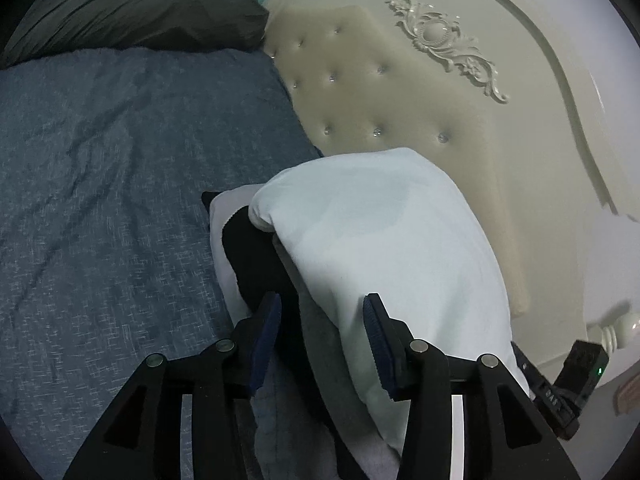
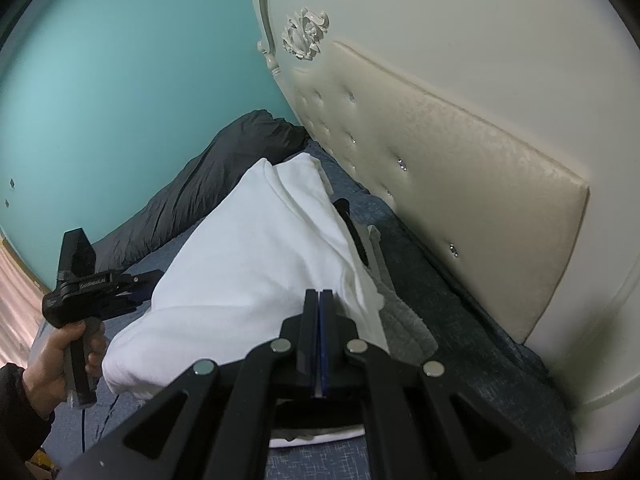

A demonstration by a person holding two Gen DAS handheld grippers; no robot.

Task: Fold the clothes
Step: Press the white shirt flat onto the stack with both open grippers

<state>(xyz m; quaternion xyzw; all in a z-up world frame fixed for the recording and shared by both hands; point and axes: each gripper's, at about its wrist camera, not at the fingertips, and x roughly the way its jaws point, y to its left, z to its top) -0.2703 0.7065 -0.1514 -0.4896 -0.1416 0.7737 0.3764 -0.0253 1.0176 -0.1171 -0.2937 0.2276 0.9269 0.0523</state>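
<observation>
A white garment point(image 1: 384, 240) lies draped over a small pile with a black garment point(image 1: 256, 264) and a grey one point(image 1: 320, 360) under it, on the blue bedspread point(image 1: 112, 184) by the headboard. My left gripper point(image 1: 322, 320) is open, its jaws standing either side of the pile's near edge, one finger by the black cloth and the other against the white cloth. In the right wrist view my right gripper point(image 2: 319, 308) is shut at the near edge of the white garment point(image 2: 248, 248), with a sliver of white cloth between its pads. A hand point(image 2: 76, 344) holds the left gripper point(image 2: 140, 284) at the garment's left side.
A cream tufted headboard point(image 1: 400, 92) rises right behind the pile. A dark pillow point(image 1: 132, 8) lies at the far end of the bed against a teal wall point(image 2: 120, 80). A grey garment point(image 2: 404, 320) shows between the white one and the headboard.
</observation>
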